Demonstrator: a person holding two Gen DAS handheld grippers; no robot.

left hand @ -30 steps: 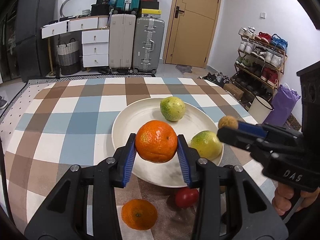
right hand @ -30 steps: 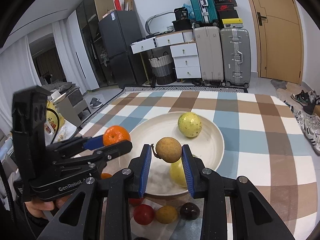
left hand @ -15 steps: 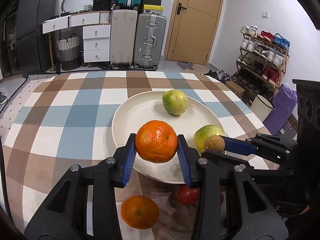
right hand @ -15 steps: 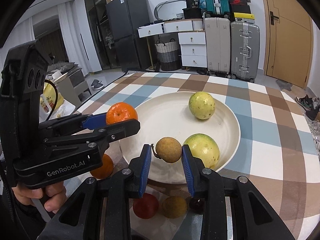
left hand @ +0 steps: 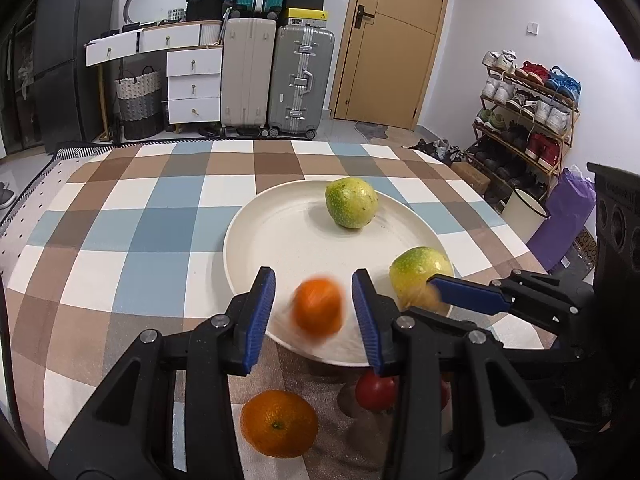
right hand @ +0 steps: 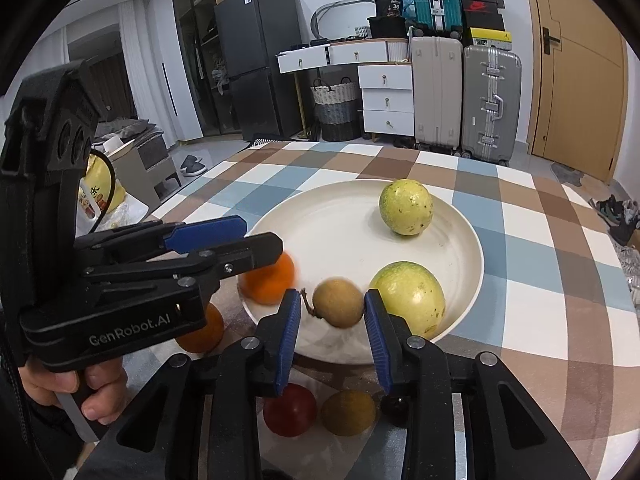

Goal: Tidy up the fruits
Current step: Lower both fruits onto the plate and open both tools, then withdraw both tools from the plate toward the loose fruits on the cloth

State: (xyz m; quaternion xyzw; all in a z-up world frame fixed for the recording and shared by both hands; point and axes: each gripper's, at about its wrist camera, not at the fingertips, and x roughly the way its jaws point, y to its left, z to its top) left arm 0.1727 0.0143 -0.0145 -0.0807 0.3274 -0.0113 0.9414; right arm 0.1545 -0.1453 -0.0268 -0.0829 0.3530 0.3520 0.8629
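Release stage of fruit placement. At left, left gripper (left hand: pixel 313 312) with jaws spread, clear of a blurred orange (left hand: pixel 318 307) over the near rim of the white plate (left hand: pixel 280 236). At centre, right gripper (right hand: pixel 331 312) with jaws parted around a small brown fruit (right hand: pixel 338 302), blurred; contact uncertain. At right, two green-yellow fruits (right hand: pixel 406 208) lying on the plate. Next, probably: withdrawal of both tools, then pickup of the loose fruits (right hand: pixel 291 410) off the checked cloth (left hand: pixel 120 220).
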